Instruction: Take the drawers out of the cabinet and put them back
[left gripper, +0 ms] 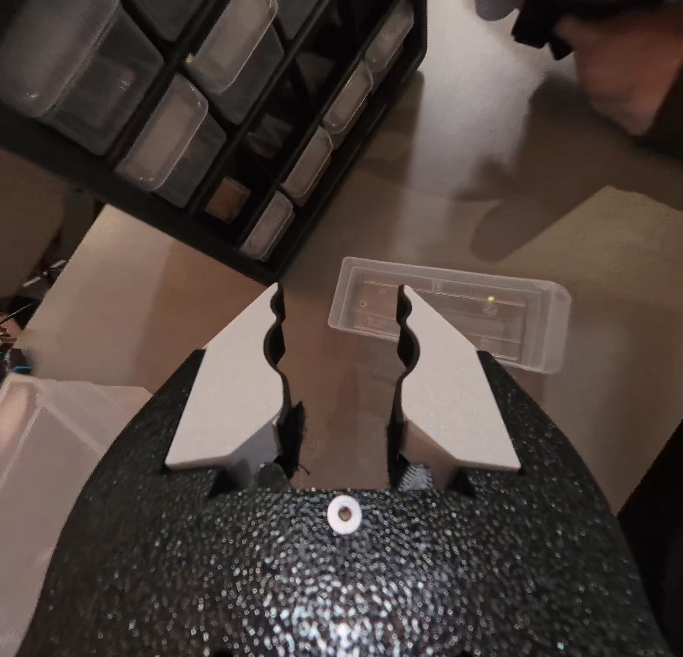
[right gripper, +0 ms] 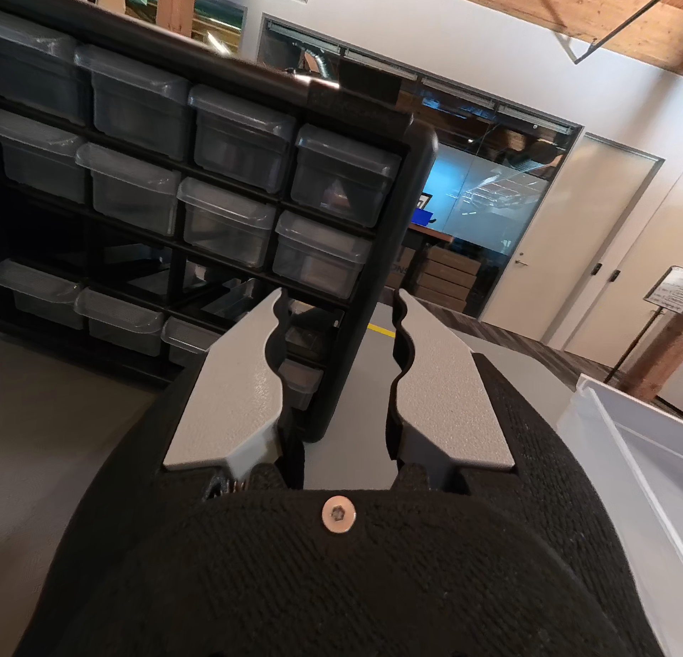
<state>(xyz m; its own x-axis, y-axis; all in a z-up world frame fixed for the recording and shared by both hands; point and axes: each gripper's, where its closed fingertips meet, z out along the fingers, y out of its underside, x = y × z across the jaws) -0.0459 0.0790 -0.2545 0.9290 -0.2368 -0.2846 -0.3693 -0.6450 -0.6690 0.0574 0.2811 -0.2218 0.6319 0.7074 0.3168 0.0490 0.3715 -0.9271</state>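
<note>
A black cabinet (left gripper: 207, 129) with several clear plastic drawers stands on the table. In the left wrist view some of its slots are empty and dark. One clear drawer (left gripper: 480, 314) lies loose on the table in front of the cabinet. My left gripper (left gripper: 340, 292) is open and empty, hovering above the table just left of that drawer. In the right wrist view the cabinet (right gripper: 391, 255) is close ahead, with an empty row of slots (right gripper: 129, 266). My right gripper (right gripper: 340, 295) is open and empty in front of the cabinet's lower right corner.
A white bin (right gripper: 635, 465) sits at the right of the right wrist view; a pale bin (left gripper: 44, 454) is at the left of the left wrist view. The other gripper and a hand (left gripper: 591, 48) show blurred at the upper right. The table (left gripper: 443, 159) is tan.
</note>
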